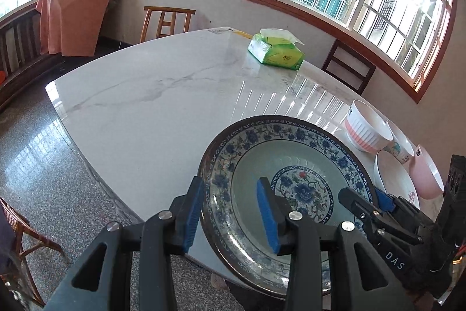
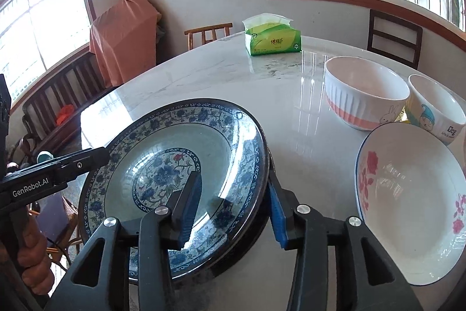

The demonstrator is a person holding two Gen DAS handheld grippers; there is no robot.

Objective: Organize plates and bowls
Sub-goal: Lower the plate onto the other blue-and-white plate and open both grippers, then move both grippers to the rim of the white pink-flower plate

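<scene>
Currently held at the near edge of the desk: blue patterned plate, tilted, overhanging the edge toward the floor. Left tongs straddling the plate's left rim, one pad outside, one pad inside the well; gap between pads visible, so contact pressure cannot be confirmed — apparently closing on the rim, not clamped. Right tongs straddling the opposite rim likewise, inner pad on the plate face, outer pad behind the edge; appears to grip the plate. Both tongs equally near; plate lying directly between them, round, no long axis.

Toward the right edge of the desk: flowered white plate just beside the held plate, then ribbed pink-and-white bowl, cartoon bowl touching or nearly touching it, pink bowl nearest the corner. Tissue pack at the far edge, well apart. Likely stacking target: flowered white plate; path rightward unobstructed, clearance over its raised rim required.
</scene>
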